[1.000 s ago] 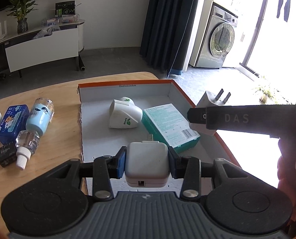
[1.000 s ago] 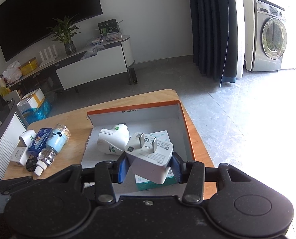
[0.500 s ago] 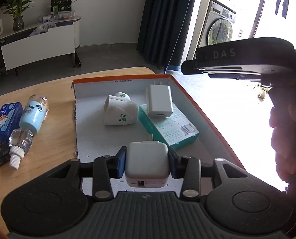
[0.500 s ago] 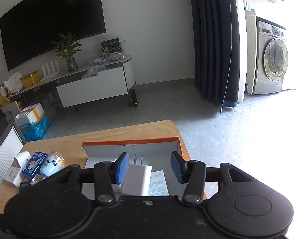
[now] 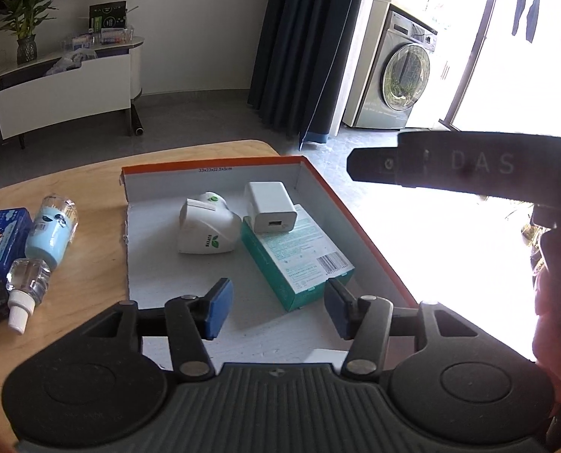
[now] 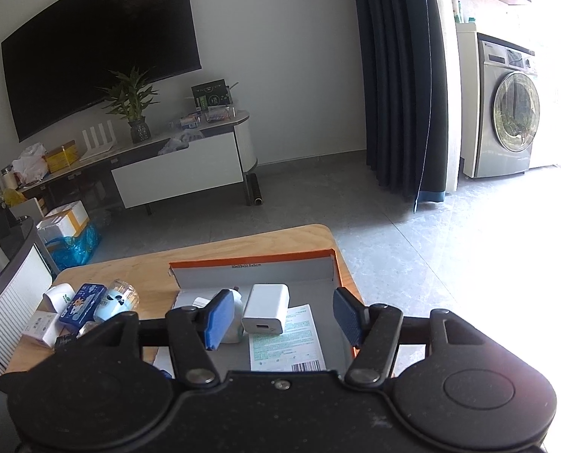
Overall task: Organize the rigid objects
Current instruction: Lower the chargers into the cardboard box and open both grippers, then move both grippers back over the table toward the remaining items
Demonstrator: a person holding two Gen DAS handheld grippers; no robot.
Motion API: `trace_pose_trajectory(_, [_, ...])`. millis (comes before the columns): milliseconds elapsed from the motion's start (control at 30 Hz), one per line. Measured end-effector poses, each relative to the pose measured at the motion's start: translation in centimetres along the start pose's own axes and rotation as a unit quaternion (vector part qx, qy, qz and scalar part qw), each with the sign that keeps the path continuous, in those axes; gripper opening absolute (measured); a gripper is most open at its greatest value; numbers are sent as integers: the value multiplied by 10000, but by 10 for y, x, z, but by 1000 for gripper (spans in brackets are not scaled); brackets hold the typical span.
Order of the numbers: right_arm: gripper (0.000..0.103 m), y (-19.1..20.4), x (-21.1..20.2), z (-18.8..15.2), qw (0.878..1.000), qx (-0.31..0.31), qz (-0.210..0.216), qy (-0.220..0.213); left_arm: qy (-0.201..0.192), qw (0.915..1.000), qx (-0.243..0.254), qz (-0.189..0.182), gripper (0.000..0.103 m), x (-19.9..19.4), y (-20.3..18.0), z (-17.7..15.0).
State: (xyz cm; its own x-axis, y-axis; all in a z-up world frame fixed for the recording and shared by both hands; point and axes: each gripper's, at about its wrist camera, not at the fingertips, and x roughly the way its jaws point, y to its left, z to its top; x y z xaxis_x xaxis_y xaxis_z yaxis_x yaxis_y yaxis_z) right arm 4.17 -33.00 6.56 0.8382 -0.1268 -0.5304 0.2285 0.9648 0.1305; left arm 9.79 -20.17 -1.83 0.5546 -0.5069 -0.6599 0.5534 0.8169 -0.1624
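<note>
Over the orange-edged box [image 5: 359, 226] on the tabletop [image 5: 91, 177] both my tongs are letting go. My left tongs [image 5: 276, 311] are opening with nothing between the pads, and the square adapter they carried isn't visible from this camera, so I can't tell exactly where it landed. My right tongs [image 6: 280, 319] are opening too, with nothing pinched; the white charger [image 5: 270, 212] lies free just beyond them.

Using the green carton [image 5: 299, 253] as the landmark: the charger lies on its far end, leaning against it, and the white plug-in with the leaf logo [image 5: 207, 228] sits just to its left, all inside the box. Well to the left of the box, still out on the wood, are the blue tin [image 5: 1, 239], the pale blue bottle [image 5: 52, 232] and a small clear bottle [image 5: 25, 285].

My guess on handling: the bottles look light but round and slick, so they'd roll. I'd pinch the pale blue one across its middle, not the cap. The tin is stiff with flat sides, easy to take across its narrow width.
</note>
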Motion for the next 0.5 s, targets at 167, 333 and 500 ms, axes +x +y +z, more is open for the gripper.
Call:
trace_pose_trajectory(167, [81, 8, -5, -4, 10000, 84, -2, -39, -29, 9986, -128, 511, 65, -13, 17, 0])
trace_pose_trajectory(333, [84, 23, -3, -14, 9999, 44, 36, 103, -45, 9957, -341, 859, 74, -27, 40, -2])
trace_pose_trajectory(500, [87, 43, -1, -22, 9996, -67, 173, 210, -44, 9920, -513, 1154, 78, -42, 63, -5])
